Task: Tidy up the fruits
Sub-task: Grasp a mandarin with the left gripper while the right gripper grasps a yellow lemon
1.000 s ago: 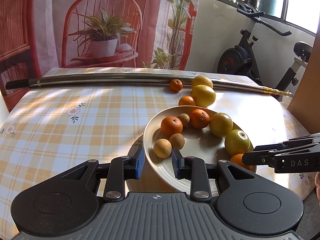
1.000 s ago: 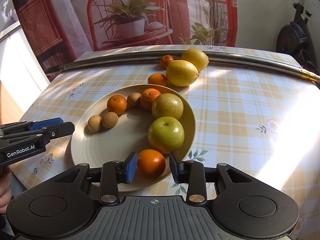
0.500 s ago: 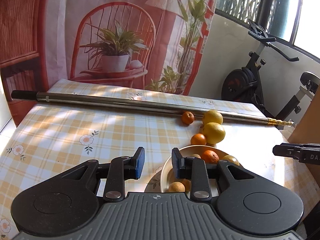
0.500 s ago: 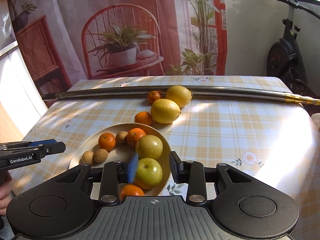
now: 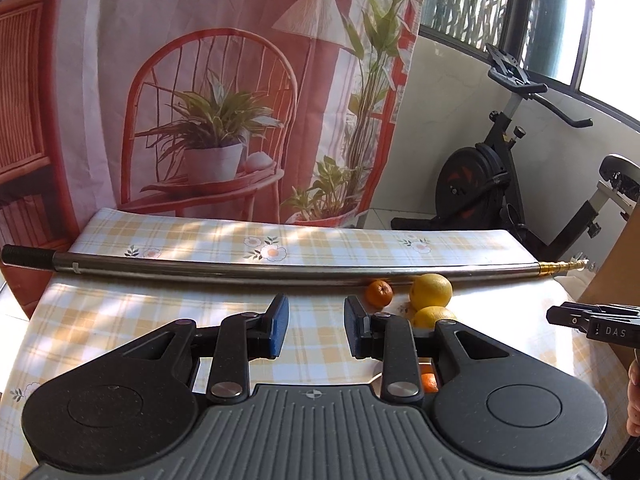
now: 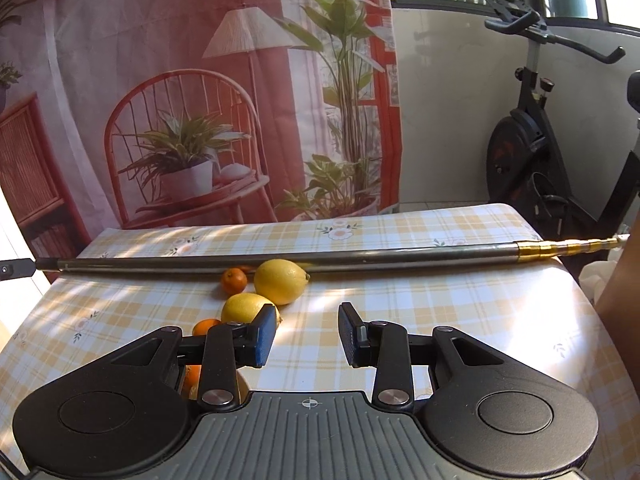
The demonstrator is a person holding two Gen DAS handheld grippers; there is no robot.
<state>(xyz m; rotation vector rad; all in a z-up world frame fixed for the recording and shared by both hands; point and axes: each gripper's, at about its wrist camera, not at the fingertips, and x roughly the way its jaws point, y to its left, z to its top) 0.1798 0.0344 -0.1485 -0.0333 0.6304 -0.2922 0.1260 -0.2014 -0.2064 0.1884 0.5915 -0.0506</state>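
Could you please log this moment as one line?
left gripper empty | right gripper empty | far lemon, tangerine on table beside pole

- two lemons (image 6: 281, 281) (image 6: 248, 307)
- three small oranges showing, far one (image 6: 234, 280), others mostly hidden (image 6: 206, 326) (image 6: 193, 375)
- one long metal pole (image 6: 280, 261)
- one exercise bike (image 6: 532, 152)
- two grippers (image 5: 314, 326) (image 6: 307, 334)
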